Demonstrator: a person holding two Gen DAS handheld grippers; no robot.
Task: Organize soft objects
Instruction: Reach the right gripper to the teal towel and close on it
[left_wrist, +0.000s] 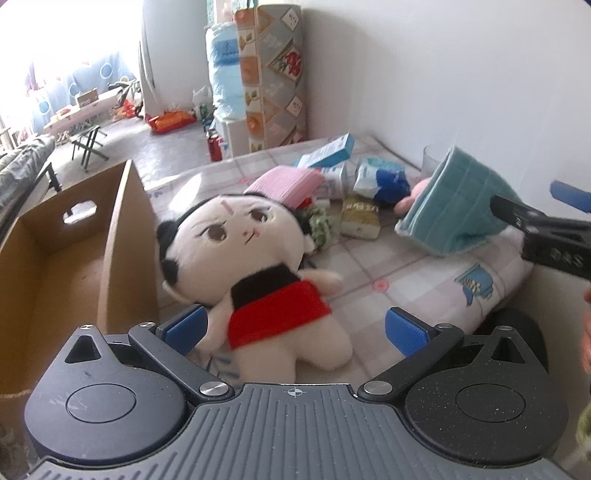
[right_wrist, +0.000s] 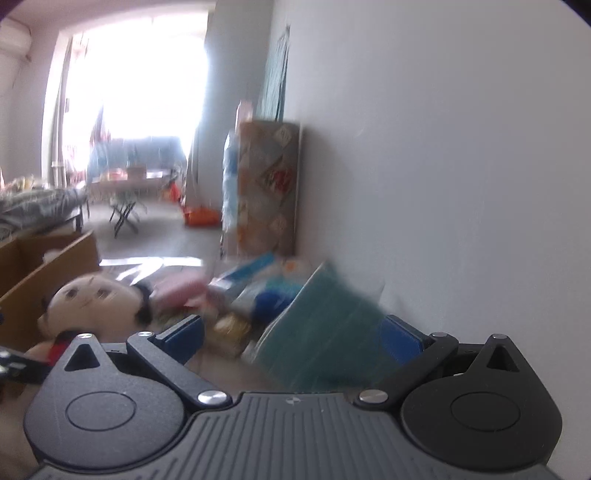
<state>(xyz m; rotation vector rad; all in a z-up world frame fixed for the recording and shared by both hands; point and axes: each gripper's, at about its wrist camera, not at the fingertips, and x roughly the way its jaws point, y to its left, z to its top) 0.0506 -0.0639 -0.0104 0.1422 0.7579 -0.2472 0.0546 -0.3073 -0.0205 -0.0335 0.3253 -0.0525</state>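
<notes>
A plush doll (left_wrist: 258, 266) with black hair and red skirt lies on the checked table cover. My left gripper (left_wrist: 295, 328) is open, its blue fingers on either side of the doll's legs without closing on them. A folded teal towel (left_wrist: 458, 206) hangs in the air at the right, next to my right gripper's black finger (left_wrist: 535, 218). In the blurred right wrist view the towel (right_wrist: 325, 328) leans against the right blue pad (right_wrist: 400, 339), and my right gripper (right_wrist: 291, 332) stands wide open. The doll (right_wrist: 92, 299) lies at the left there.
An open cardboard box (left_wrist: 74, 258) stands at the left of the table. A pile at the back holds a pink folded cloth (left_wrist: 288, 182), tissue packs (left_wrist: 360, 216), cartons (left_wrist: 328, 151) and a blue-white bag (left_wrist: 380, 177). A white wall runs along the right.
</notes>
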